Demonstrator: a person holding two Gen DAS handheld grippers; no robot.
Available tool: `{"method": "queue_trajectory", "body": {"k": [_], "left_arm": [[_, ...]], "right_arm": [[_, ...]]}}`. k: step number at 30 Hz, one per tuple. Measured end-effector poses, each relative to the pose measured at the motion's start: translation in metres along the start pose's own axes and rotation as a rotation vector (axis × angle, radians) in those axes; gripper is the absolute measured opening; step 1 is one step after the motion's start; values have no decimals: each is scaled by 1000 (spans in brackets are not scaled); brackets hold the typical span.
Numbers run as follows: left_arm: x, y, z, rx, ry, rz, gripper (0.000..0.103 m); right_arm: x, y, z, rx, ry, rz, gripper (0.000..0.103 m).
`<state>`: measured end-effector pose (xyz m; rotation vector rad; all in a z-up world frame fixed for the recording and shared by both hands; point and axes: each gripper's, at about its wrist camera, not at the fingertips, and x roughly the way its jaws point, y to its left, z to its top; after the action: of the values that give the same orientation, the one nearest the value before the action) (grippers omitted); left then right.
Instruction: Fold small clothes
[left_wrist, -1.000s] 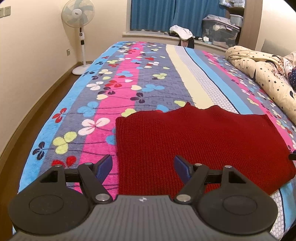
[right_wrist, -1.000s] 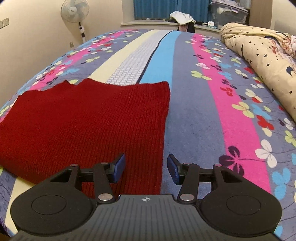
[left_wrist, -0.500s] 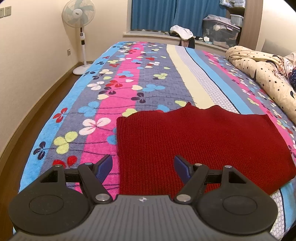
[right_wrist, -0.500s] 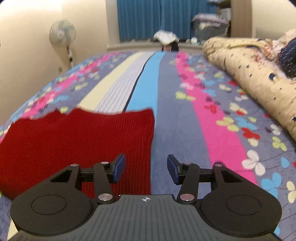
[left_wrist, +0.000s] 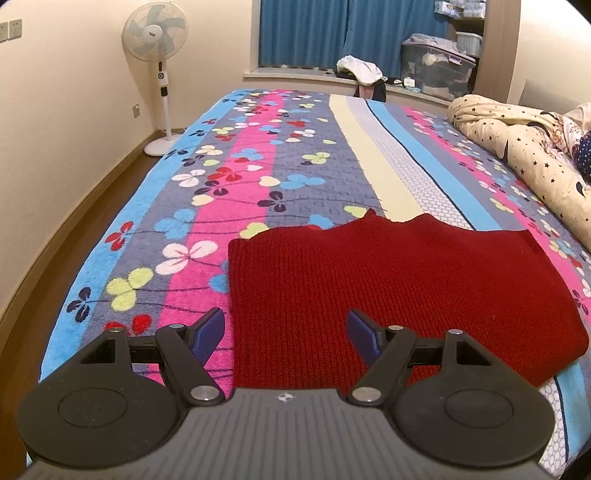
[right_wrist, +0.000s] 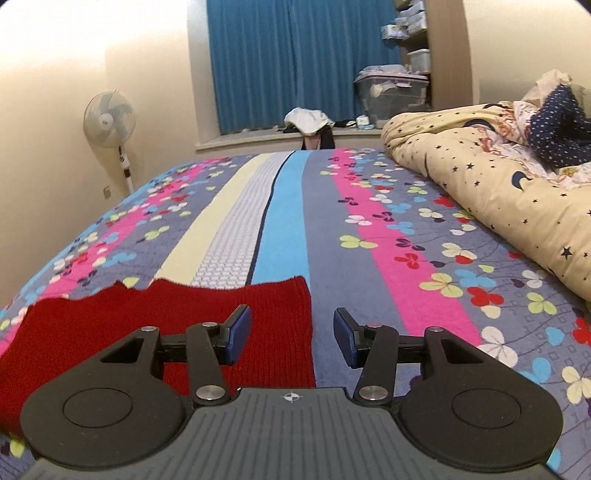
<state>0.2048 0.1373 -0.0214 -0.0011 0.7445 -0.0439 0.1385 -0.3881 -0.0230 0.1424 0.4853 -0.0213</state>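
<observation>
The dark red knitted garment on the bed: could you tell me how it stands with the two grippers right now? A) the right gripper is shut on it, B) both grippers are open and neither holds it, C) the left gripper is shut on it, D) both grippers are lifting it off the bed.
B: the dark red knitted garment lies flat on the striped floral bedspread, while the left gripper and right gripper are both open, with nothing between their fingers.
</observation>
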Motion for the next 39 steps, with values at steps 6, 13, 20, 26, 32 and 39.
{"method": "queue_trajectory", "body": {"k": [6, 13, 20, 26, 32, 39], "left_arm": [[-6, 6, 0, -23, -11, 9, 78], [-5, 15, 3, -58, -5, 27, 78], [-1, 25, 3, -99, 26, 82, 78], [4, 38, 2, -128, 65, 117, 78], [5, 44, 3, -137, 68, 123, 78], [6, 51, 4, -158, 72, 128, 78]], "right_arm": [[-8, 17, -2, -23, -6, -5, 52], [-9, 48, -9, -92, 1, 56, 45], [-11, 87, -19, -180, -8, 147, 12], [-18, 142, -33, -343, -45, 278, 13], [-19, 201, -56, -489, -49, 392, 15], [-27, 268, -96, -644, -53, 522, 29]]}}
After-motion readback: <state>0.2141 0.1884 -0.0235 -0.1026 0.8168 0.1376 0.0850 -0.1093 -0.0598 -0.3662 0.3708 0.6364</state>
